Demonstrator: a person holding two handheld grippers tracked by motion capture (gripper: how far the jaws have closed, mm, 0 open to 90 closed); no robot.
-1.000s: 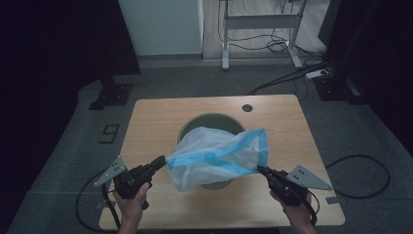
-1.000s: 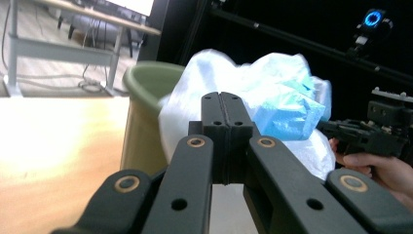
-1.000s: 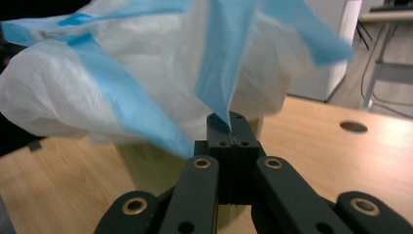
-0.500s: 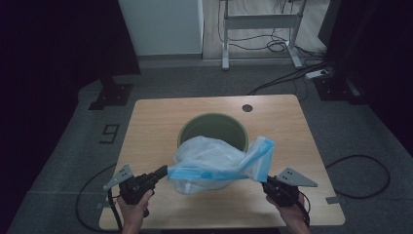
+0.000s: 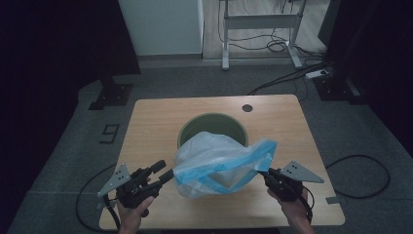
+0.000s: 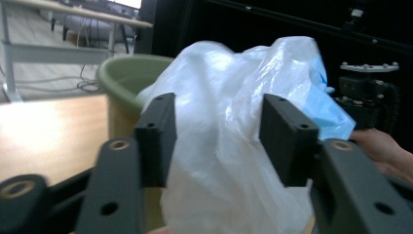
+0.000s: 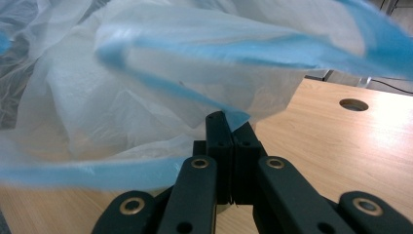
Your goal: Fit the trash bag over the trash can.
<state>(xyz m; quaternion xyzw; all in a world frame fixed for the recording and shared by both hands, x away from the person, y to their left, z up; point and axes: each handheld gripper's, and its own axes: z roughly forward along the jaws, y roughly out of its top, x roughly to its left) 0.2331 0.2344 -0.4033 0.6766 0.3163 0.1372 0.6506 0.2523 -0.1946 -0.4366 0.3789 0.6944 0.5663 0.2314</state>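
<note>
Since a moment ago the plastic bag (image 5: pixel 219 163) has been drawn back off the green bin (image 5: pixel 212 127) toward the person's edge of the table (image 5: pixel 156 117); a second earlier it hung right over the bin's mouth, and now only its far bulge overlaps the bin's near rim. The left gripper (image 5: pixel 164 173) has just been opening its jaws. In the left gripper view the two black jaws stand apart with the white film of the bag (image 6: pixel 234 122) between them, and neither pad presses on it. Seen from above, the bag's blue-edged corner lies just at that gripper's tip, near side of the bin and to its left.

The right gripper (image 5: pixel 267 176) sits on the bin's near right. In its own view the jaws are pressed tight together, pinching a fold of the bag (image 7: pixel 195 83) right at its blue hem. From that pinch the bag stretches across in front of the bin, mouth edge pulled into a long blue line, the pale body billowing above the tabletop.

A small round hole (image 5: pixel 247 107) in the table lies beyond the bin, to its right.
</note>
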